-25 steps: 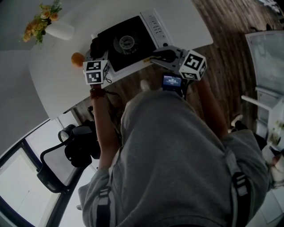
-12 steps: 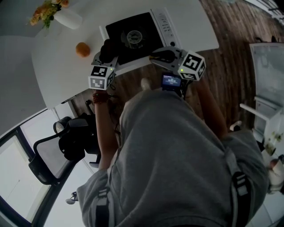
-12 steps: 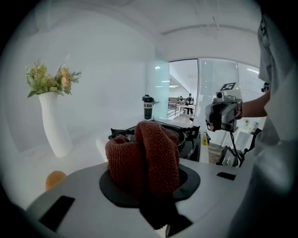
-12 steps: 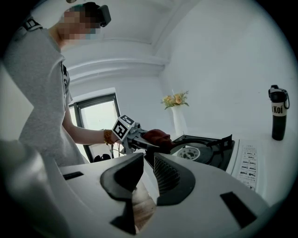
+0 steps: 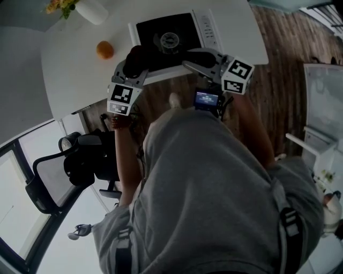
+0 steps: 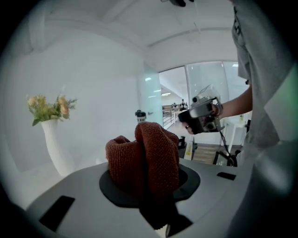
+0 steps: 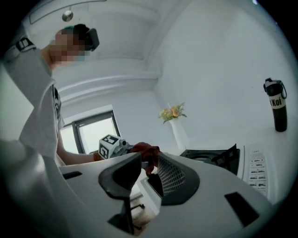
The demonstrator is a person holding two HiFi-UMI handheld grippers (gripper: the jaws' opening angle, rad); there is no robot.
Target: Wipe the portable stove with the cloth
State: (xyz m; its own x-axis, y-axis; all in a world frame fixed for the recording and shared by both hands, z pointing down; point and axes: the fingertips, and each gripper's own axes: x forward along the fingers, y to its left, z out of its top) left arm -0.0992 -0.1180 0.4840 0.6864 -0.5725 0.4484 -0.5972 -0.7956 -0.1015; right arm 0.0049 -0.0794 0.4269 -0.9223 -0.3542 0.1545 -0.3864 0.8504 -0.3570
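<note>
The portable stove [image 5: 166, 35] is black-topped with a white control strip and sits on the white table [image 5: 75, 75]. It also shows in the right gripper view, the stove [image 7: 214, 155]. My left gripper [image 5: 134, 64] is shut on a bunched reddish-brown cloth [image 5: 140, 53] at the stove's near left corner. In the left gripper view the cloth [image 6: 144, 158] bulges up between the left gripper's [image 6: 151, 195] jaws. My right gripper [image 5: 187, 58] hovers at the stove's front edge. The right gripper's [image 7: 149, 174] jaws are opening with a narrow gap and nothing between them.
An orange [image 5: 105, 50] lies left of the stove, and a white vase [image 5: 91, 8] with flowers stands at the table's far left. A black bottle [image 7: 278, 104] stands beyond the stove. An office chair [image 5: 59, 176] is below the table's left edge.
My left gripper has carried the cloth from the table's front edge to the stove's near left corner. The right gripper has shifted slightly toward the stove's front.
</note>
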